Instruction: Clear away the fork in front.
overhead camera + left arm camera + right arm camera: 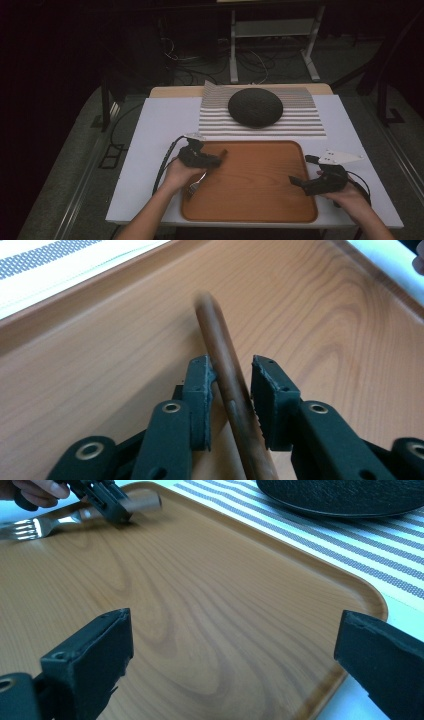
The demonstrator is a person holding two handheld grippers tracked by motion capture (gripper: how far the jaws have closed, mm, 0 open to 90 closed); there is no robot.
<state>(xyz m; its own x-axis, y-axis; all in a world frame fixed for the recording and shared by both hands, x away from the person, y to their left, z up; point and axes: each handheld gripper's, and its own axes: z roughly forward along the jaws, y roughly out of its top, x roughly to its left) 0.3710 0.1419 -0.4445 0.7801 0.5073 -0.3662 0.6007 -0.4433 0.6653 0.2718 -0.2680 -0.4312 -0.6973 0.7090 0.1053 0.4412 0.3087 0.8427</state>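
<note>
Wooden tray mostly bare, left tongs loosely around fork handle (right tongs wide)

Right hand-held gripper jaws wide apart over wooden tray; far left, left hand-held gripper around fork handle; dark plate on striped mat.

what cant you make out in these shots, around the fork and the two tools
- Fork: in the high view the left tool and hand cover most of its handle.
- Fork handle: in the left gripper view its tip is blurred, its lower end cut by the bottom edge, the tines out of frame. Whether both pads press it is unclear.
- Right tool: its view cuts off both jaws at the bottom and right edges.
- Dark plate: cropped by the top edge.
</note>
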